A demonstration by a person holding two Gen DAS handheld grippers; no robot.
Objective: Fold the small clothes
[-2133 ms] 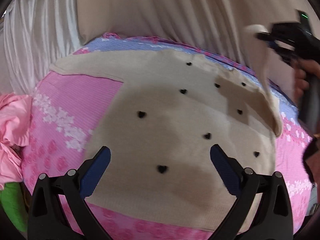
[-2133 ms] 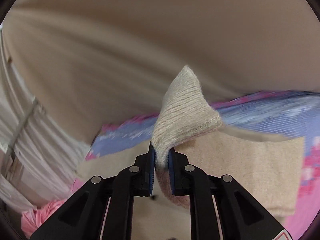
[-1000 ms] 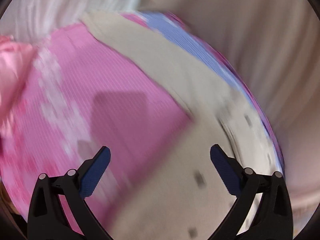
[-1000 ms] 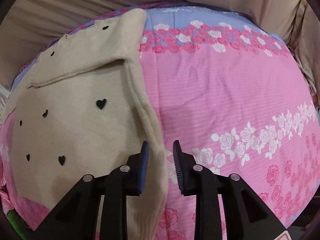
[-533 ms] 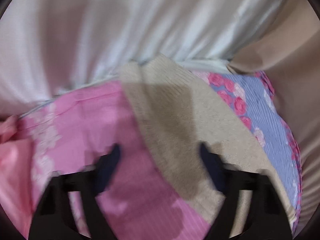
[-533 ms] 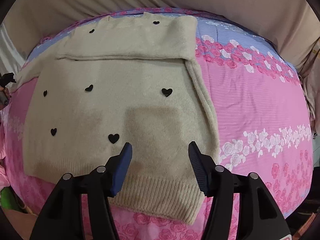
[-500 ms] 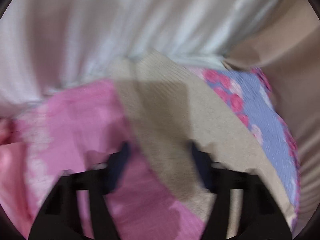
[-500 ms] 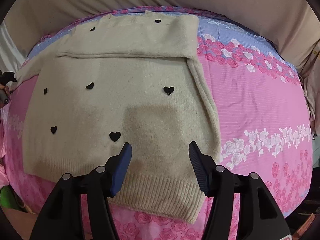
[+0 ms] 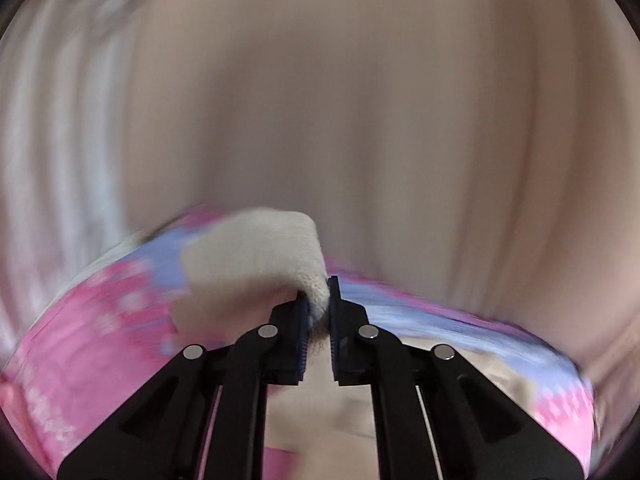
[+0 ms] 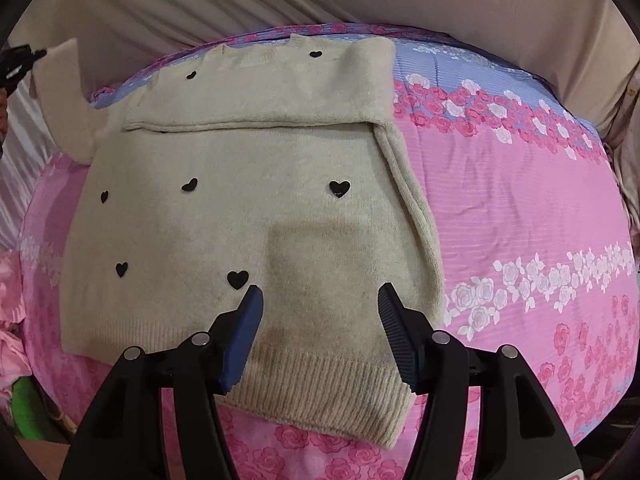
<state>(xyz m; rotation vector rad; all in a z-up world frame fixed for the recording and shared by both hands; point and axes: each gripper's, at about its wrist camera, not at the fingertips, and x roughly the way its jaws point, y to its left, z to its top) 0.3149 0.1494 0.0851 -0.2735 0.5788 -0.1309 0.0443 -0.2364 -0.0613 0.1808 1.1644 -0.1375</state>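
A beige knit sweater [image 10: 240, 208] with small black hearts lies flat on the pink floral bed [image 10: 520, 200]. Its right sleeve is folded across the chest [image 10: 280, 92]. In the right wrist view the other sleeve [image 10: 60, 96] is lifted off the bed at the far left, and my left gripper [image 10: 18, 60] grips its end. In the left wrist view, which is blurred, my left gripper [image 9: 318, 300] is shut on the sleeve cuff [image 9: 256, 256]. My right gripper [image 10: 320, 300] hovers open over the sweater's lower half with nothing between its fingers.
Beige curtains [image 10: 480, 8] hang behind the bed and white pleated curtains [image 9: 52, 120] to the left. Bunched pink garments [image 10: 10, 320] and a green object [image 10: 28, 412] lie at the bed's left edge. The bed's right half [image 10: 540, 300] is bare sheet.
My left gripper swung to the sweater's left sleeve, shut on its cuff and lifted it off the bed. My right gripper opened, drew back over the hem, then held still.
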